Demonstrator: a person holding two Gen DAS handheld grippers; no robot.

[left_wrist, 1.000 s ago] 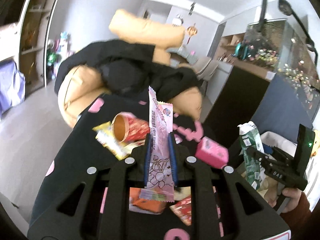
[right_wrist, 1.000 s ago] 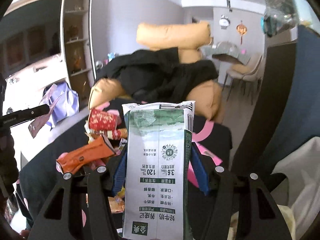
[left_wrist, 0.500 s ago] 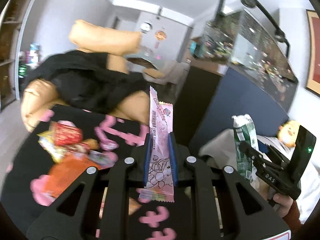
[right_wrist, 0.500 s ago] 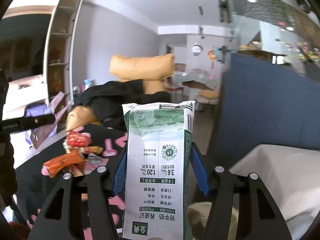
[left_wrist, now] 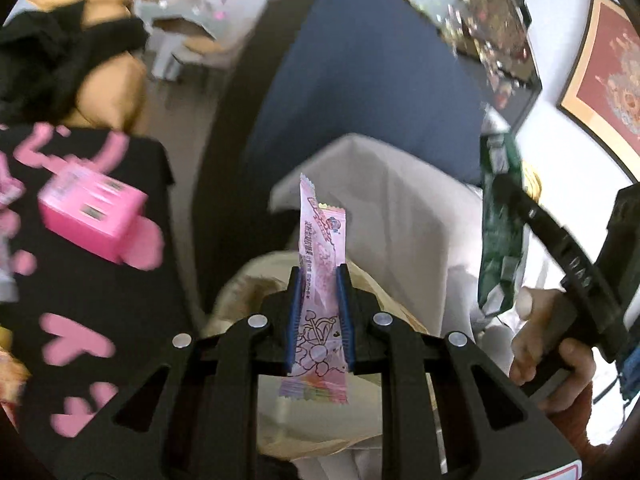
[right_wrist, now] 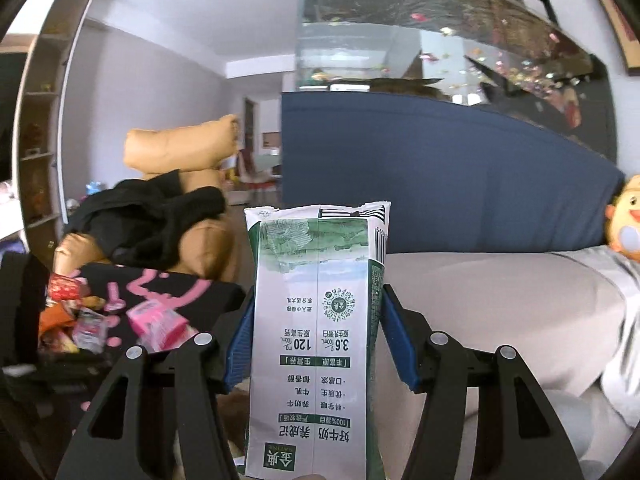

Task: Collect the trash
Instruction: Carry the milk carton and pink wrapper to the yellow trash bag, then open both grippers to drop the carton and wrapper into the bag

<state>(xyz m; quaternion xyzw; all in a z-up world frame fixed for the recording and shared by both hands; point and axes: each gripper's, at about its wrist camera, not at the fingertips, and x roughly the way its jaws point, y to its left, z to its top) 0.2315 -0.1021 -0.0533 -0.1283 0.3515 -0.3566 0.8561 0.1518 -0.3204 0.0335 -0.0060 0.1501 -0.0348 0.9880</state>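
**Both tools loaded, carry-off step**

Left tool point(left_wrist: 319, 316): closed nearly flat on 1 pink snack wrapper point(left_wrist: 319, 280), standing upright at frame centre. Below it a pale crumpled bag point(left_wrist: 320, 432), likely the trash bag, though its mouth is not clear.

Right tool point(right_wrist: 319, 344): clamped wide on 1 green-and-white milk carton point(right_wrist: 316, 344), upright, centre frame.

Judged step: carrying 2 picked items to the drop point. Next move calls for lining each item over the bag opening, then opening the tool.

Left to collect on the black worktop point(right_wrist: 208, 296), lower left: 1 pink box point(right_wrist: 158, 324), plus a pile of wrappers point(right_wrist: 68, 320), roughly 4; blur prevents a firm count.
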